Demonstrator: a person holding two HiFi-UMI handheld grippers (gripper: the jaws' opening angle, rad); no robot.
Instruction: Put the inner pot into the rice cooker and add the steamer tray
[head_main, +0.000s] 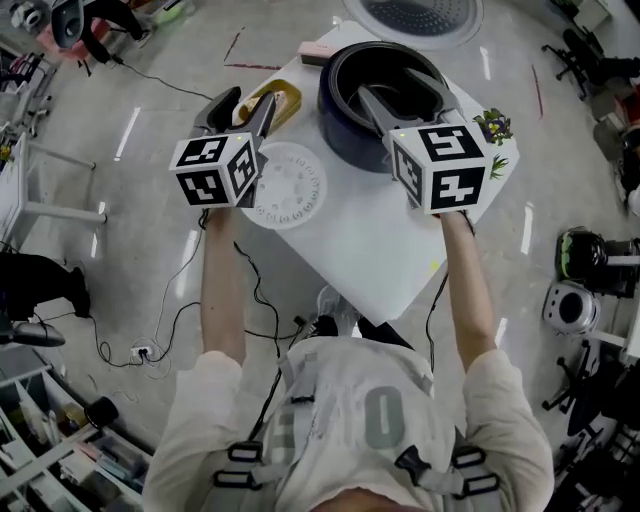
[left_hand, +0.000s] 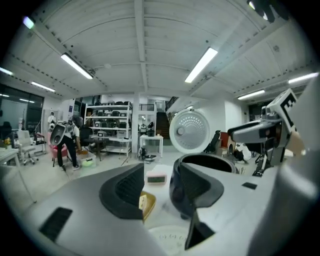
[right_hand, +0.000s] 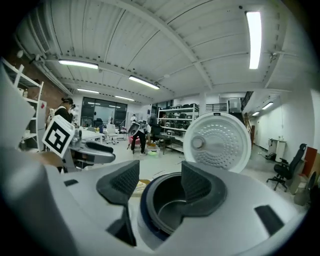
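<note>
The dark blue rice cooker (head_main: 340, 125) stands at the far end of the white table (head_main: 380, 250), its white round lid (head_main: 420, 15) swung open behind it. Its cavity (right_hand: 167, 205) is dark grey with a shiny bottom; I cannot tell whether that is the inner pot. The white perforated steamer tray (head_main: 290, 185) lies flat on the table left of the cooker. My left gripper (head_main: 247, 108) hovers open and empty above the tray's far edge. My right gripper (head_main: 405, 95), also open and empty, is raised in front of the cooker's mouth.
A yellow bowl (head_main: 280, 100) and a pink device (head_main: 318, 50) lie left of the cooker. A small green plant (head_main: 493, 127) sits at the table's right edge. Cables run over the floor on the left (head_main: 180, 300); other cookers (head_main: 570, 305) stand on the floor at the right.
</note>
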